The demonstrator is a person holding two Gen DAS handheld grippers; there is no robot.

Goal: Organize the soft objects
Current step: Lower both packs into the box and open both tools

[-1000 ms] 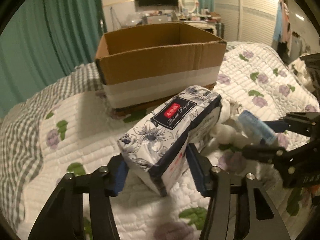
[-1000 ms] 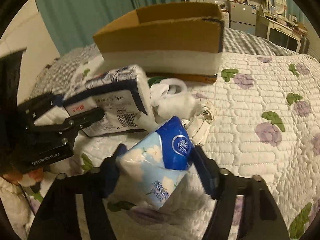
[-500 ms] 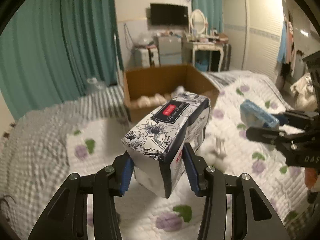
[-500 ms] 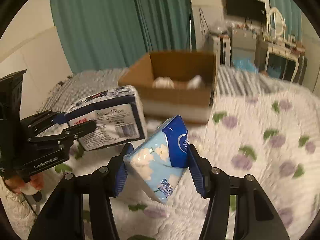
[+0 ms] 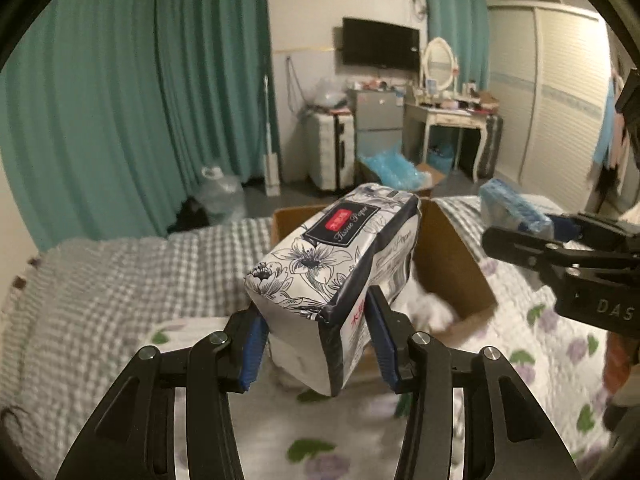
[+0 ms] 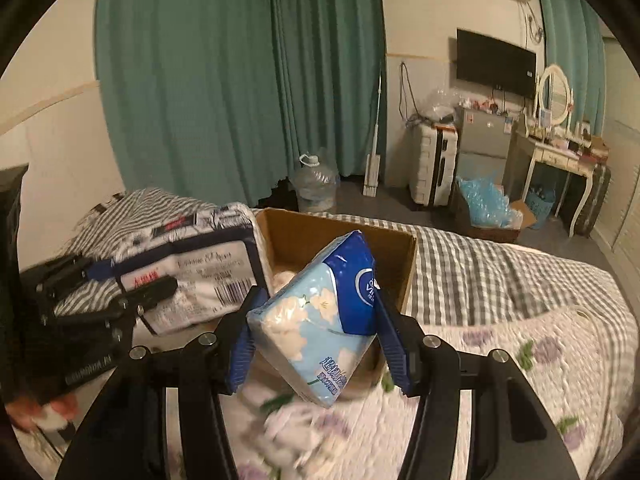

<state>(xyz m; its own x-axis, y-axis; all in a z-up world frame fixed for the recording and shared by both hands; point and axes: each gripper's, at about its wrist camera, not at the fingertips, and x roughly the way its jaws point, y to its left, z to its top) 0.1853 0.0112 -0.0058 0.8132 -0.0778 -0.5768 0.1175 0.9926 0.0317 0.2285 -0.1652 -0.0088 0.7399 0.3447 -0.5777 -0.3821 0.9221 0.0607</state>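
My left gripper [image 5: 316,340] is shut on a black-and-white flowered tissue pack [image 5: 336,268], held high above the bed. That pack [image 6: 192,264] also shows at the left of the right wrist view, gripped by the left gripper [image 6: 132,296]. My right gripper [image 6: 316,340] is shut on a light-blue tissue pack [image 6: 324,312]; in the left wrist view this blue pack [image 5: 512,208] sits in the right gripper [image 5: 560,236] at the right. An open cardboard box [image 5: 452,256] stands on the bed just beyond both packs, with white soft things [image 5: 432,308] inside. The same box [image 6: 312,236] lies behind the blue pack.
The bed has a flowered white quilt [image 6: 520,380] near me and a grey checked blanket [image 5: 120,280] further off. Beyond the bed are teal curtains [image 6: 240,80], a water jug [image 6: 314,184], a suitcase [image 6: 434,164], a dressing table [image 5: 452,116] and a wall television [image 5: 380,46].
Both grippers rose well above the bed with their packs. The box, seen from the side a second ago, now lies below and shows its inside.
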